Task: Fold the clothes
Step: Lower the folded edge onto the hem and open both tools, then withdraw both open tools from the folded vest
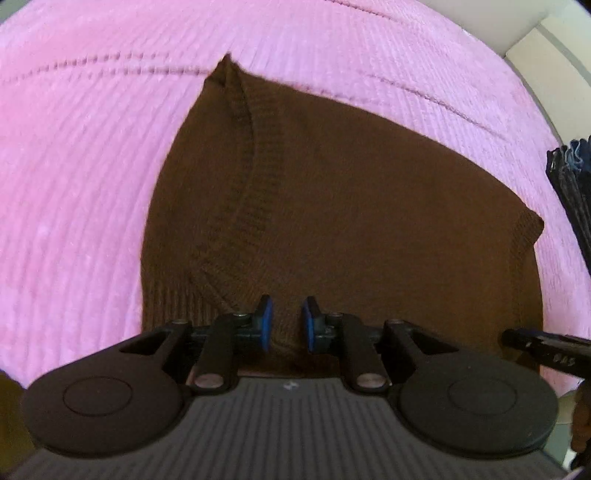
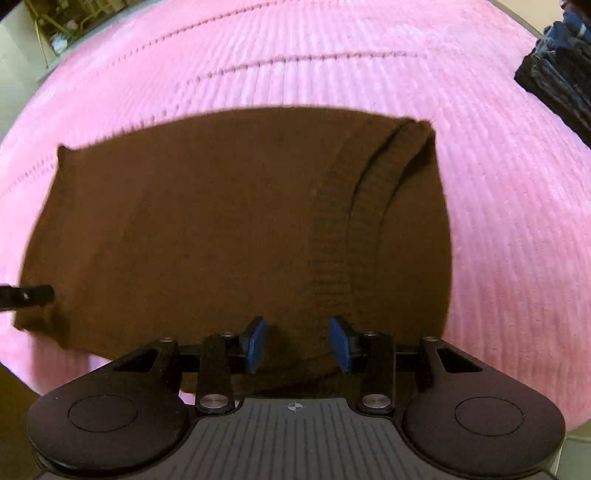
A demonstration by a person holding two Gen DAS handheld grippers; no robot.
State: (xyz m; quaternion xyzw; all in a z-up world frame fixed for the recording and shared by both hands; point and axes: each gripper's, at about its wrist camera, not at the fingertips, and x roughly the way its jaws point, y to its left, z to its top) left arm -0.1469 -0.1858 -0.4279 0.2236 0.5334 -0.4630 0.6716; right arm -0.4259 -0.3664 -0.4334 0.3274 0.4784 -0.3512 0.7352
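A brown knit garment [image 1: 332, 203] lies folded flat on a pink ribbed blanket [image 1: 74, 184], its ribbed neckline band curving up the middle. My left gripper [image 1: 287, 325] hovers over the garment's near edge, blue pads a narrow gap apart with fabric showing below them. In the right wrist view the same garment [image 2: 203, 229] spreads wide. My right gripper [image 2: 298, 345] stands open over its near edge, below the ribbed band. One left gripper finger [image 2: 26, 295] touches the garment's left corner. A right gripper finger [image 1: 546, 349] shows at the garment's right side.
A stack of dark folded clothes [image 2: 554, 81] sits on the blanket [image 2: 517, 221] at the far right, also visible as a dark pile [image 1: 572, 192]. Pale floor and a wall edge [image 1: 535, 40] lie beyond the blanket. Clutter [image 2: 55, 22] stands at the far left.
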